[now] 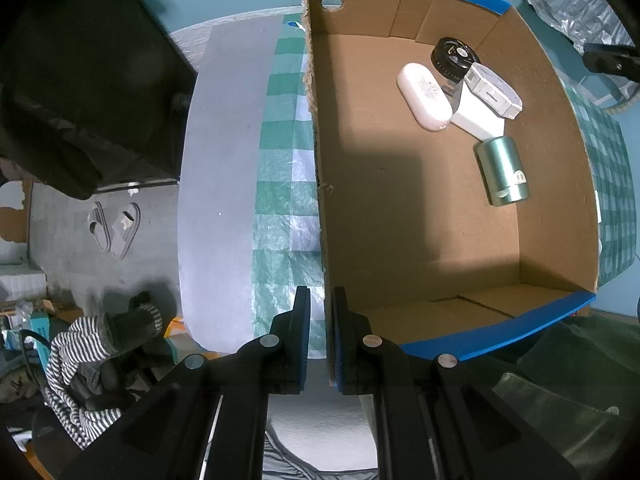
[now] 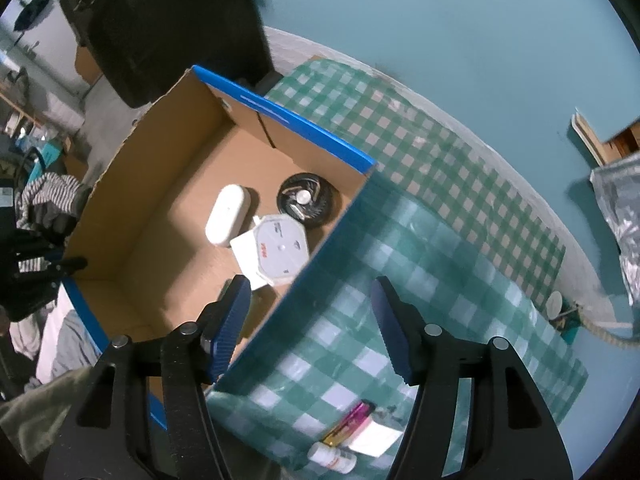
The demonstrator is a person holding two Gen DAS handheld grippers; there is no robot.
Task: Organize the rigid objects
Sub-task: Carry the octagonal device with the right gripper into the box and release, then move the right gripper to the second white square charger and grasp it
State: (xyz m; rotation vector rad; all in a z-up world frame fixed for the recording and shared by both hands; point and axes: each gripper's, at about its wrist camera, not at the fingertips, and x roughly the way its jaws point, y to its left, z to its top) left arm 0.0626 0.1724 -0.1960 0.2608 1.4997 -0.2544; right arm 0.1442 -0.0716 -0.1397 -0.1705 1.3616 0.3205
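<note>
An open cardboard box [image 1: 400, 220] with blue edges stands on a green checked cloth. Inside it lie a white oval case [image 1: 424, 96], a black round disc [image 1: 454, 58], a white octagonal pack [image 1: 486, 100] and a pale green cylinder [image 1: 502, 170]. My left gripper [image 1: 320, 300] points down and is shut on the box's left wall, one pad on each side. My right gripper [image 2: 314, 320] is open above the box's right wall, with nothing pressed between its pads. The oval case [image 2: 228, 216], the disc [image 2: 304, 198] and the octagonal pack [image 2: 280, 250] show beyond it.
On the cloth [image 2: 440, 208] near my right gripper lie a pink lighter [image 2: 352, 420], a small white box [image 2: 376, 438] and a white bottle [image 2: 332, 456]. A silver bag [image 2: 624, 200] sits at far right. Slippers [image 1: 116, 228] and striped clothing [image 1: 76, 364] lie on the floor.
</note>
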